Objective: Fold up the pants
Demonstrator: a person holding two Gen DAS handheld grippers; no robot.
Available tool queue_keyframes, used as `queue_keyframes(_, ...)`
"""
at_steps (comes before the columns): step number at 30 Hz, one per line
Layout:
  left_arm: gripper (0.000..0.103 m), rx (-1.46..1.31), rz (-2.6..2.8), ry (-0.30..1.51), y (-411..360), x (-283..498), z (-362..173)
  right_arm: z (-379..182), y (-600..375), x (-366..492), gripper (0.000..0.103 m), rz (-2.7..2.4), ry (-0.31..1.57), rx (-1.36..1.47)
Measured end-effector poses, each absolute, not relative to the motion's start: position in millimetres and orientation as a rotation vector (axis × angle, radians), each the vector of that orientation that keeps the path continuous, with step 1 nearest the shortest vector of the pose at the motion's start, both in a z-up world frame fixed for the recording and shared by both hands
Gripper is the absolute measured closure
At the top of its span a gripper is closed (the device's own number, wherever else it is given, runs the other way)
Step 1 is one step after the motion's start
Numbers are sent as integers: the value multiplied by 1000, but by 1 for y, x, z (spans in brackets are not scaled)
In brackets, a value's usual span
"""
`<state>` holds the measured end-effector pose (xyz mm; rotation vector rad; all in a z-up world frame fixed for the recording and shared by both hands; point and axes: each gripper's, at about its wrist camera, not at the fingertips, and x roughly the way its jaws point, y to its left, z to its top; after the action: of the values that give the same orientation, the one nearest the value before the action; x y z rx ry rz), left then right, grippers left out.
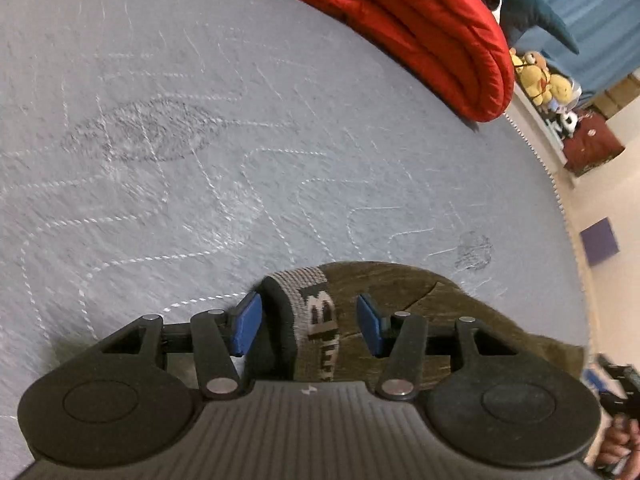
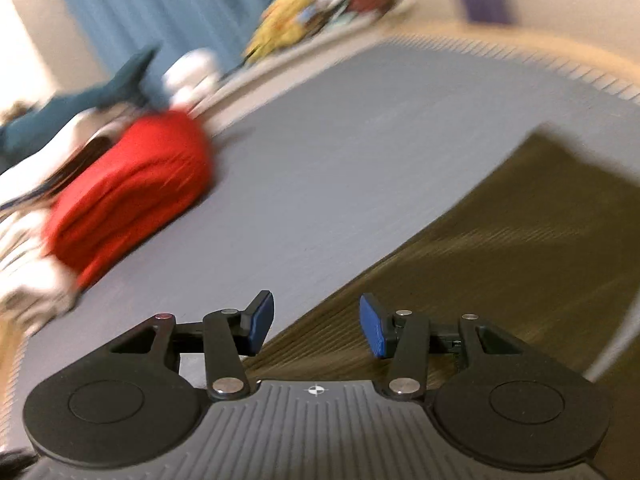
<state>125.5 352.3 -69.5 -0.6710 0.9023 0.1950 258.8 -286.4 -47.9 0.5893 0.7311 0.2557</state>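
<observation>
Both tools open over olive pants on the grey bed

The left tool [image 1: 309, 325] straddles the waistband [image 1: 316, 320] at 6 o'clock, blue pads apart, probably to pinch it for a fold. The right tool [image 2: 316, 322] hovers spread and empty over the pants [image 2: 500, 264], which stretch toward 2 o'clock; this view is blurred.

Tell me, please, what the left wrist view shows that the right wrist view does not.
Only the left wrist view shows the grey waistband of the pants between the open fingers of the left hand-held gripper, and white stitched lines on the bed cover.

Only the right wrist view, which is blurred, shows the open right hand-held gripper above a long flat stretch of the olive pants.

Both show the grey-blue bed cover, the red quilt, the blue curtain and a purple square on the wall.
</observation>
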Motion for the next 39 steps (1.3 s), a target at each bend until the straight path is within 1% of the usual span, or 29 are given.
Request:
queue_keyframes(4,46,-653,186,930,345,133,-75,-66,-238,287,53,281,839,659)
queue_keyframes(6,49,-650,184,946,341,136,-79,-81,-225,304,53,241,888,713)
queue_keyframes(7,52,-642,185,953,338,136,-81,-87,-221,311,53,221,902,730)
queue_keyframes(12,52,-583,176,969,332,142,-89,-114,-203,338,54,152,954,732)
queue_keyframes(14,52,-585,171,971,335,145,-93,-121,-195,344,60,127,969,706)
queue_keyframes(16,53,-578,167,972,336,146,-95,-118,-185,349,60,111,959,650)
queue_keyframes(18,55,-541,165,975,334,148,-95,-113,-176,352,64,78,959,573)
queue_keyframes(19,61,-519,166,975,332,148,-94,-111,-170,352,77,52,963,521)
queue_keyframes(20,72,-497,175,976,332,148,-93,-111,-164,353,88,17,966,454)
queue_keyframes(21,74,-481,172,976,332,148,-91,-109,-159,353,89,5,962,423)
queue_keyframes(22,82,-468,163,972,332,148,-89,-107,-155,353,94,-10,959,396)
queue_keyframes(23,93,-454,159,967,332,146,-85,-105,-155,353,98,-18,955,389)
queue_keyframes(25,94,-451,139,942,336,144,-76,-98,-165,351,99,-32,898,458)
queue_keyframes(26,94,-460,120,922,338,143,-72,-91,-175,350,99,-27,819,515)
queue_keyframes(27,94,-457,110,905,338,142,-70,-78,-184,349,99,-15,721,565)
queue_keyframes(28,94,-450,106,893,338,142,-68,-72,-191,350,99,-8,668,604)
queue_keyframes(31,94,-444,118,891,337,144,-69,-73,-203,354,99,32,601,722)
queue_keyframes(33,94,-466,140,895,341,143,-74,-86,-195,361,95,33,678,695)
queue_keyframes(34,94,-491,147,892,344,143,-76,-93,-192,364,89,44,733,686)
queue_keyframes(35,94,-504,158,893,345,142,-78,-99,-192,367,89,66,783,686)
queue_keyframes(36,94,-515,172,892,346,142,-78,-100,-193,365,89,79,792,679)
queue_keyframes(37,94,-520,184,889,346,141,-78,-96,-195,362,81,84,782,659)
queue_keyframes(38,94,-526,200,887,346,140,-77,-89,-197,359,67,85,765,626)
queue_keyframes(39,94,-540,225,882,347,138,-77,-82,-199,355,61,90,746,597)
